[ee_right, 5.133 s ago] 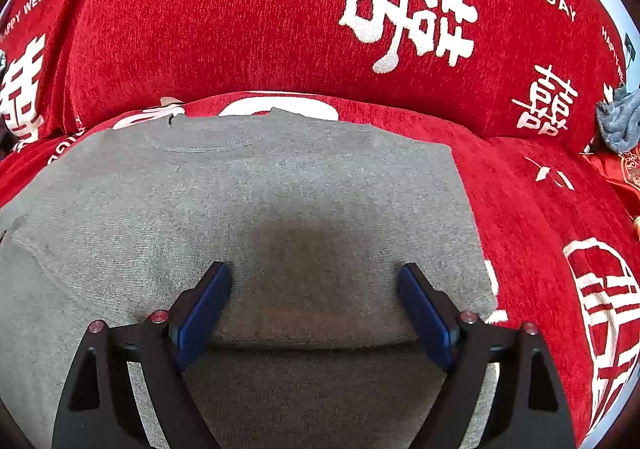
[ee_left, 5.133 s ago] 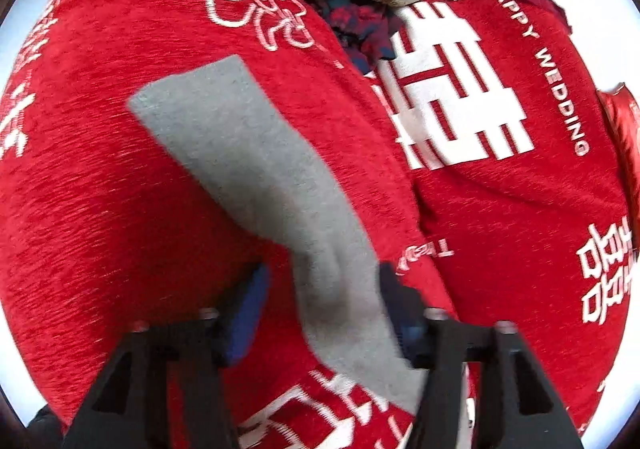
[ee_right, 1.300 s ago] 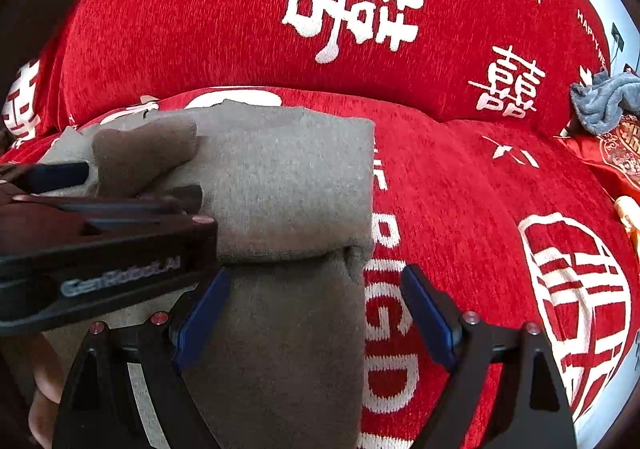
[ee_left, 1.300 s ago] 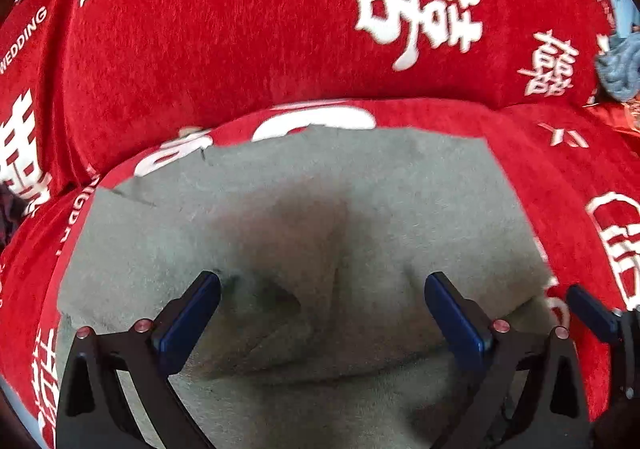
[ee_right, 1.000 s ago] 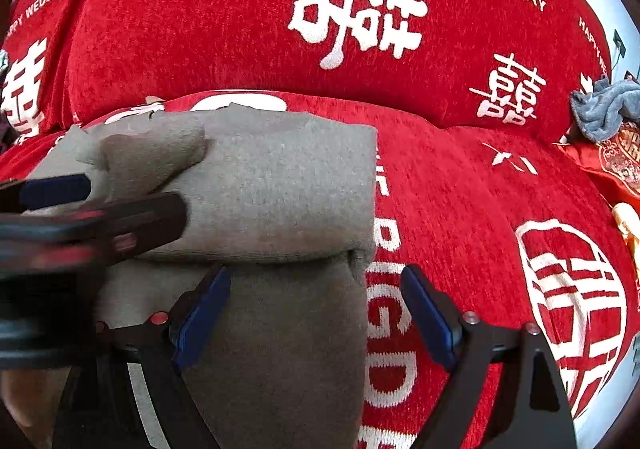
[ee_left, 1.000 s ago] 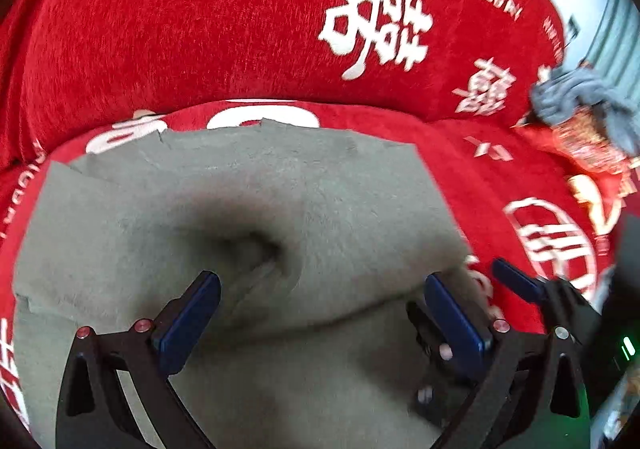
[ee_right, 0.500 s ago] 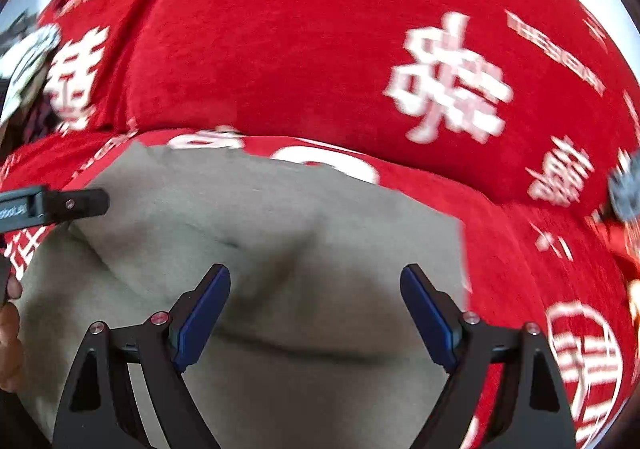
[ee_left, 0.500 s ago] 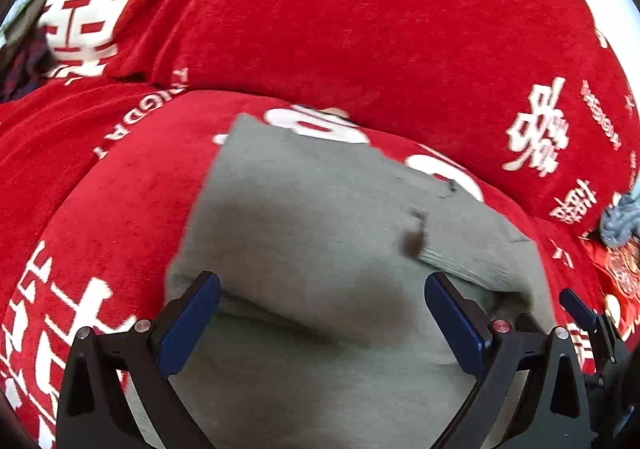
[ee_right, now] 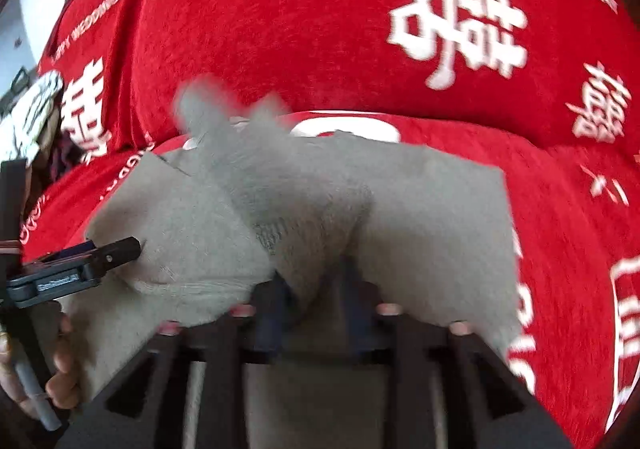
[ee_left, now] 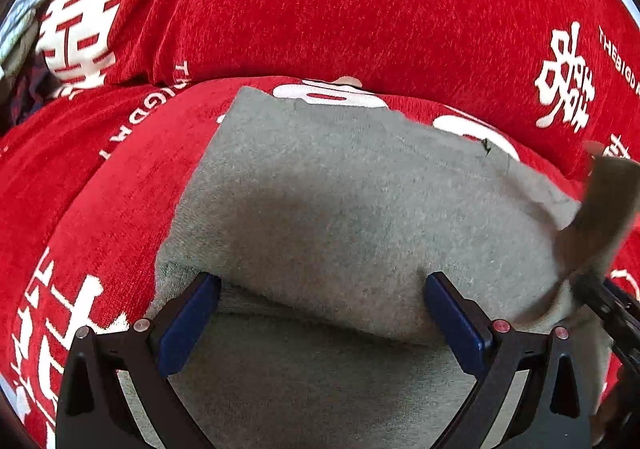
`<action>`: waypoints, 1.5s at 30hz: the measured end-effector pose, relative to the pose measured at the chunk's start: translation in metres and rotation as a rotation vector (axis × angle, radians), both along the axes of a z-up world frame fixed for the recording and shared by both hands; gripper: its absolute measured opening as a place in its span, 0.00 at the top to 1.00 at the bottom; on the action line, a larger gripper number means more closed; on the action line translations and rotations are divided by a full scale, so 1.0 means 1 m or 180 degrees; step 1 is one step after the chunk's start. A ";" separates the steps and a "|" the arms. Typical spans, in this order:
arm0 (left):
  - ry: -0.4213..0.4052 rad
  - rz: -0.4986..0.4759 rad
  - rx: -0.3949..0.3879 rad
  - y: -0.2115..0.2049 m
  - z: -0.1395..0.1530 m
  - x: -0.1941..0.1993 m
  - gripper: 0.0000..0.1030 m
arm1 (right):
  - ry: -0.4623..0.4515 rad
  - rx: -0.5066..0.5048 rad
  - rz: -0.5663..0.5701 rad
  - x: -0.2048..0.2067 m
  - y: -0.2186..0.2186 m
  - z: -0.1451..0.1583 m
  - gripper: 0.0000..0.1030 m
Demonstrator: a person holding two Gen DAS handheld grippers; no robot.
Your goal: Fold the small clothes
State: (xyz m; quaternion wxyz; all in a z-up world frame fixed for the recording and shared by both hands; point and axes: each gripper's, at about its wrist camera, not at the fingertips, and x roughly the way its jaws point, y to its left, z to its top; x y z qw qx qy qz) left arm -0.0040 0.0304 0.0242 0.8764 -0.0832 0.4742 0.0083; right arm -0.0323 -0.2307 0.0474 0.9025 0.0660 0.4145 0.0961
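Observation:
A grey knit top [ee_left: 340, 209] lies partly folded on the red sofa seat. My left gripper [ee_left: 320, 313] is open, its blue pads on either side of the folded near edge, gripping nothing. My right gripper [ee_right: 316, 297] is shut on a bunched fold of the grey top [ee_right: 304, 209] and lifts it off the pile; the view is motion-blurred. The raised flap also shows at the right edge of the left wrist view [ee_left: 600, 201]. The left gripper shows at the left of the right wrist view [ee_right: 80, 265].
The red sofa cover [ee_left: 360, 9] with white characters forms the seat and backrest. A pile of other clothes [ee_right: 36, 109] lies at the far left. The hand holding the left gripper [ee_right: 60, 373] shows low left.
My right gripper has closed on a fold of the grey top and raised it. My left gripper has stayed open and shifted slightly over the folded edge.

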 end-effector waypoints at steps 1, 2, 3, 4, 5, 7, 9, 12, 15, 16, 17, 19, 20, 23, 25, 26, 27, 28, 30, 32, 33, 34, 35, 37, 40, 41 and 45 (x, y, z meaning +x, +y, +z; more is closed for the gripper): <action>0.0001 0.0003 0.0004 0.000 0.000 0.000 0.01 | -0.0070 0.0087 -0.0063 -0.004 -0.006 0.000 0.20; 0.0004 0.0005 0.0001 0.000 0.000 0.001 0.01 | -0.0109 0.0165 -0.0093 -0.004 -0.010 0.000 0.20; 0.0005 0.0005 -0.0005 0.001 0.000 0.001 0.01 | -0.0081 0.0257 -0.0102 -0.003 -0.014 -0.002 0.20; 0.0005 0.0002 -0.0005 0.001 -0.001 0.001 0.01 | -0.0016 0.0363 -0.0113 0.002 -0.018 -0.003 0.20; 0.0006 -0.0001 0.0000 0.001 -0.001 0.001 0.01 | 0.0038 0.0490 -0.0133 0.006 -0.022 -0.004 0.20; -0.0002 -0.0013 0.0025 0.000 -0.002 0.000 0.01 | 0.0109 0.0790 -0.0217 0.014 -0.035 -0.008 0.20; -0.0009 -0.0018 0.0040 -0.001 -0.002 -0.001 0.01 | 0.0194 0.1046 -0.0416 0.019 -0.052 -0.013 0.20; -0.0016 -0.0020 0.0020 0.001 -0.002 -0.001 0.01 | 0.0162 0.1290 -0.0503 0.021 -0.067 -0.016 0.33; -0.0017 -0.0014 0.0000 0.002 -0.001 0.001 0.01 | 0.0284 0.1051 -0.0395 0.029 -0.063 -0.017 0.88; -0.0011 -0.0011 -0.0008 0.002 -0.001 0.001 0.01 | 0.0257 0.0998 -0.0381 0.030 -0.063 -0.015 0.93; -0.0008 -0.0007 -0.0018 0.003 0.000 0.002 0.01 | 0.0203 0.0989 -0.0364 0.029 -0.063 -0.012 0.94; -0.0014 0.0000 -0.0042 0.003 0.000 0.001 0.01 | 0.0002 0.0904 -0.0407 0.023 -0.063 -0.001 0.95; -0.0009 0.0004 -0.0040 0.004 0.000 0.000 0.01 | -0.0070 0.0853 -0.0437 0.020 -0.063 0.002 0.95; 0.0018 -0.0006 0.0007 0.002 -0.002 0.001 0.01 | -0.0048 0.0741 -0.0556 0.017 -0.064 -0.003 0.95; 0.0028 -0.0027 0.0040 -0.001 -0.002 0.001 0.01 | 0.0023 0.0701 -0.0559 0.018 -0.065 -0.011 0.95; 0.0032 -0.0031 0.0046 -0.001 -0.003 0.001 0.01 | 0.0070 0.0679 -0.0542 0.019 -0.064 -0.015 0.95; 0.0038 -0.0031 0.0041 0.000 -0.003 0.001 0.01 | 0.0138 0.0603 -0.0528 0.021 -0.062 -0.019 0.95; 0.0043 -0.0032 0.0035 0.000 -0.003 0.002 0.01 | 0.0187 0.0557 -0.0520 0.022 -0.062 -0.021 0.91; 0.0073 -0.0037 0.0019 0.002 0.000 0.002 0.01 | 0.0172 0.0540 -0.0580 0.020 -0.068 -0.020 0.82; 0.0061 -0.0042 -0.0034 0.004 0.007 0.003 0.01 | 0.0105 0.0414 -0.0770 0.015 -0.078 -0.018 0.76; 0.0013 -0.0040 -0.0068 0.007 0.014 0.003 0.01 | 0.0118 0.0302 -0.0885 0.013 -0.084 -0.016 0.75; -0.0027 -0.0038 -0.0083 0.009 0.019 0.004 0.01 | 0.0131 0.0205 -0.0991 0.011 -0.089 -0.015 0.74; -0.0058 -0.0031 -0.0086 0.011 0.023 0.005 0.01 | 0.0134 0.0113 -0.1090 0.009 -0.093 -0.013 0.74; -0.0094 -0.0005 0.0001 0.011 0.031 0.011 0.01 | 0.0043 -0.0111 -0.1262 0.002 -0.094 -0.001 0.70; -0.0055 -0.0077 0.0146 0.000 0.028 0.021 0.01 | -0.0240 -0.0298 -0.1087 -0.006 -0.070 0.018 0.39; -0.0041 -0.0108 0.0179 -0.005 0.026 0.022 0.01 | -0.0316 -0.0336 -0.0945 -0.008 -0.056 0.023 0.33; -0.0018 -0.0245 0.0310 -0.028 0.015 0.019 0.01 | -0.0195 -0.0213 -0.0201 -0.004 -0.003 0.018 0.30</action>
